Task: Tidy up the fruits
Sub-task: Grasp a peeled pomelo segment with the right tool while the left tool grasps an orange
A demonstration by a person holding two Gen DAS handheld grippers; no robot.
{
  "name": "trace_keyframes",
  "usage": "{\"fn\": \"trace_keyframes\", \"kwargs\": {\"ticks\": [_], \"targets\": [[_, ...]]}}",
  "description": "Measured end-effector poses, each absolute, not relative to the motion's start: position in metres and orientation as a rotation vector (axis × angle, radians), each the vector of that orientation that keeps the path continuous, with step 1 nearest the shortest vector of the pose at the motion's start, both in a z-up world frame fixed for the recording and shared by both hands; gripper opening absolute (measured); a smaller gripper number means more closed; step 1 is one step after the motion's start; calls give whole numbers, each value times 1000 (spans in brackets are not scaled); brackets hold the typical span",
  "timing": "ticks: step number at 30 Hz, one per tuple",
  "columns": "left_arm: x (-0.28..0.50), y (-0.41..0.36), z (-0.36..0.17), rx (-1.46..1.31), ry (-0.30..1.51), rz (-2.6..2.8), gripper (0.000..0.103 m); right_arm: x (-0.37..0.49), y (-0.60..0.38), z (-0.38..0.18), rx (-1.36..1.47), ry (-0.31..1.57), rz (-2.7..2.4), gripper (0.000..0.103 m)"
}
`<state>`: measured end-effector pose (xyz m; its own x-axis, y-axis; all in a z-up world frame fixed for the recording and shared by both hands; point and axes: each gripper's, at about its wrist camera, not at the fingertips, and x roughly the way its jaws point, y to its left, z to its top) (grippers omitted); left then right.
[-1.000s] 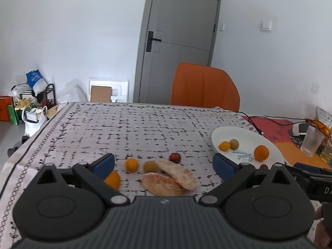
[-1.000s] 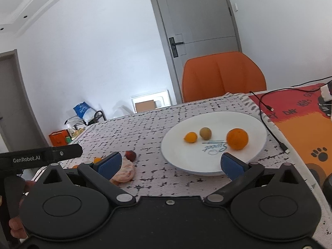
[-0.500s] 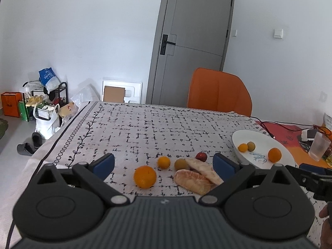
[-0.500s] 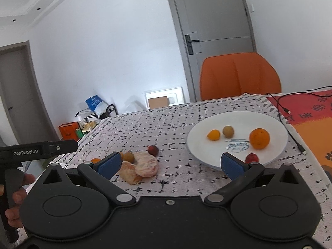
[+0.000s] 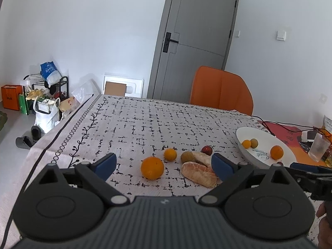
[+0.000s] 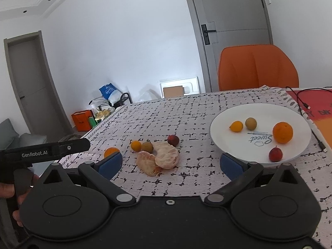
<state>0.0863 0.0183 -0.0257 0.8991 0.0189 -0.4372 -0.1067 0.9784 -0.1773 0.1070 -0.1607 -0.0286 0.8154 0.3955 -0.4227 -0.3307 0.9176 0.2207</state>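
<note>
On the patterned tablecloth lies a loose group of fruit: a large orange, a small orange, a brownish-green fruit, a small red fruit and two peeled citrus halves. The white plate to the right holds an orange, a small yellow-orange fruit, a brownish fruit and a red fruit. My left gripper is open above the near table edge, facing the loose fruit. My right gripper is open too, the peeled halves just ahead of it.
An orange chair stands behind the table's far side. A black cable runs over the red-orange mat right of the plate. A clear glass sits at the far right. Bags and a rack crowd the floor left of the table.
Both grippers have drawn back and risen, so more of the table shows. The loose fruit now sits farther ahead of the left gripper's fingers. No fruit has moved.
</note>
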Motion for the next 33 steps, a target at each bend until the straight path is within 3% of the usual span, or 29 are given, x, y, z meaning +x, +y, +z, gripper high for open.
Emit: {"fn": "trace_keyframes", "kwargs": {"ticks": [4, 10, 23, 29, 33], "targets": [[89, 21, -32, -210, 455, 68, 97, 114, -159, -33, 145, 500, 391, 93], [98, 25, -40, -217, 474, 69, 92, 127, -153, -41, 156, 536, 405, 88], [125, 36, -56, -232, 535, 66, 71, 165, -136, -59, 168, 628, 439, 75], [139, 37, -64, -234, 564, 59, 66, 180, -133, -66, 177, 666, 443, 72], [149, 37, -70, -239, 580, 52, 63, 190, -131, -71, 181, 695, 440, 64]]}}
